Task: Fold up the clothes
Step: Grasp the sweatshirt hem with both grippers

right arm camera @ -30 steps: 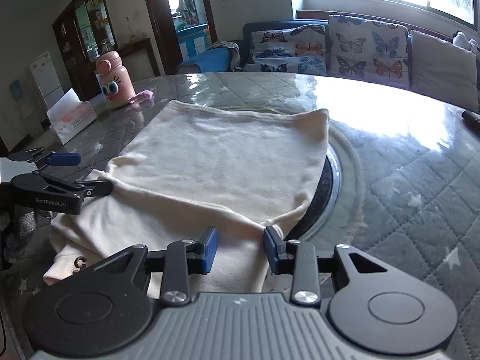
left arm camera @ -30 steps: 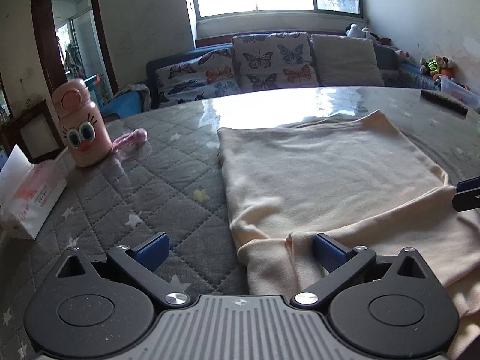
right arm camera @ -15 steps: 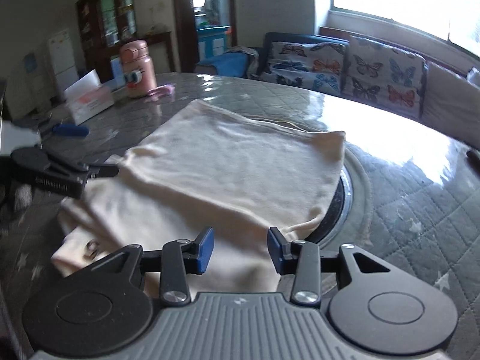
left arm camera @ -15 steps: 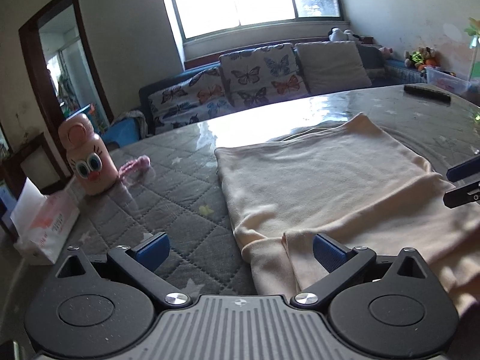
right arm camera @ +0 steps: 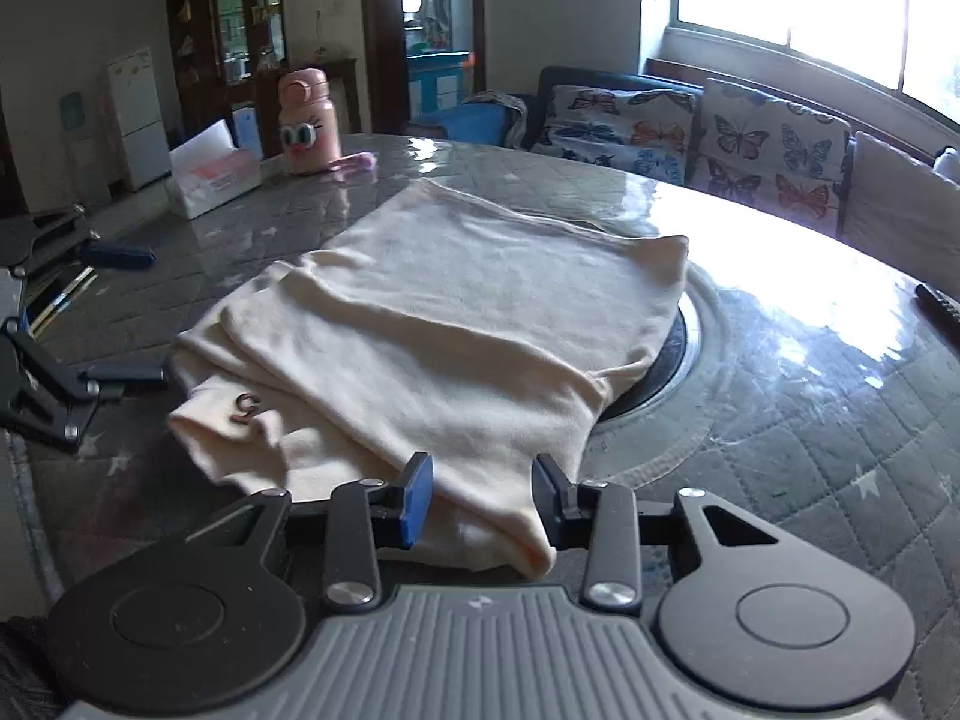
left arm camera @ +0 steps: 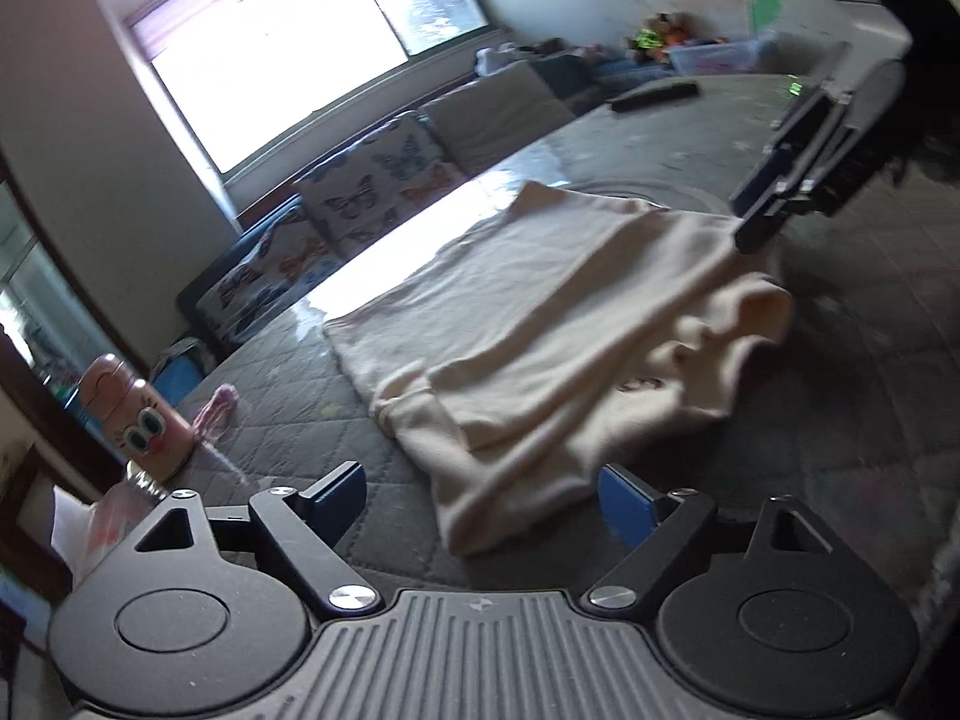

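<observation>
A cream garment (left arm camera: pixel 558 324) lies folded on the round table, its near end bunched into loose layers; it also shows in the right wrist view (right arm camera: pixel 456 324). My left gripper (left arm camera: pixel 483 495) is open, its blue pads apart, with the garment's near corner just ahead between them. My right gripper (right arm camera: pixel 483 495) is open, its jaws on either side of the garment's near edge without pinching it. The right gripper also shows in the left wrist view (left arm camera: pixel 774 192) beyond the garment's far corner. The left gripper shows at the left edge of the right wrist view (right arm camera: pixel 114 312).
A pink cartoon bottle (right arm camera: pixel 307 120) and a tissue box (right arm camera: pixel 210 177) stand at the table's far left. A dark remote (left arm camera: pixel 654 95) lies near the far edge. A round inset (right arm camera: pixel 666 372) sits in the quilted table cover under the garment. A butterfly-print sofa (right arm camera: pixel 690 126) stands behind.
Both grippers have drawn back from the garment and tilted. The left wrist view has swung and rolled to the left. The garment's near end is more bunched.
</observation>
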Available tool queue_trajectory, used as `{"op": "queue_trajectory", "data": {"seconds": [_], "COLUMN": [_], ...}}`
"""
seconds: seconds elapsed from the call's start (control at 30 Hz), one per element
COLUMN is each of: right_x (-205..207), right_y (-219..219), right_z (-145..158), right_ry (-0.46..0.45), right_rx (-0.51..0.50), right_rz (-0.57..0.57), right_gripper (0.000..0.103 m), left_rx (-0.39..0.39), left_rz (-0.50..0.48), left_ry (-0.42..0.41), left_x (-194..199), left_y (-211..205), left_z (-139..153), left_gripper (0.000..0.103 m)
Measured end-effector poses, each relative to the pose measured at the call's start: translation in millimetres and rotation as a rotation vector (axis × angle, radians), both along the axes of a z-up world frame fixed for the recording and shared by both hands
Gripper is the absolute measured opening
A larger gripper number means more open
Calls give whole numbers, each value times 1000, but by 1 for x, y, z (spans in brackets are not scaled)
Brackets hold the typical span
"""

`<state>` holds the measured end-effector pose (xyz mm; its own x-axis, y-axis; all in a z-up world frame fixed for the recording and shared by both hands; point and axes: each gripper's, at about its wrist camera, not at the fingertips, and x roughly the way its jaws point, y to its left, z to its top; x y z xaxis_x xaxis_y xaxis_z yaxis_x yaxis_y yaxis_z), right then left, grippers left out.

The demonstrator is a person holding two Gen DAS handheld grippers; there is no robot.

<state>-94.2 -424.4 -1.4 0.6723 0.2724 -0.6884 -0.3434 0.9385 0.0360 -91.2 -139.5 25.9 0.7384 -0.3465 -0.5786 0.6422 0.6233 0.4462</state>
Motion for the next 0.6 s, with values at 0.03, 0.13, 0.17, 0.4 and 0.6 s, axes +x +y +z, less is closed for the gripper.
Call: {"op": "queue_trajectory", "data": {"seconds": [0.03, 0.13, 0.17, 0.4, 0.6], "right_x": [0, -1, -2, -11, -17], "right_y": [0, 0, 0, 2, 7], "right_z": [-3, -9, -7, 5, 5], "right_ry": [13, 32, 29, 0, 1], "right_rx": [-4, -16, -12, -27, -70], "right_rz": [1, -2, -2, 27, 65], "right_gripper": [37, 36, 37, 44, 52], "left_rx": [8, 23, 26, 16, -28], "left_rz": [-25, -78, -95, -175, -205], "left_ry": [3, 5, 1, 11, 35], "left_x": [-4, -12, -14, -10, -2], "left_y": [-1, -5, -8, -24, -29], "left_z": [-1, -5, -7, -14, -15], "left_gripper": [82, 74, 71, 51, 20]}}
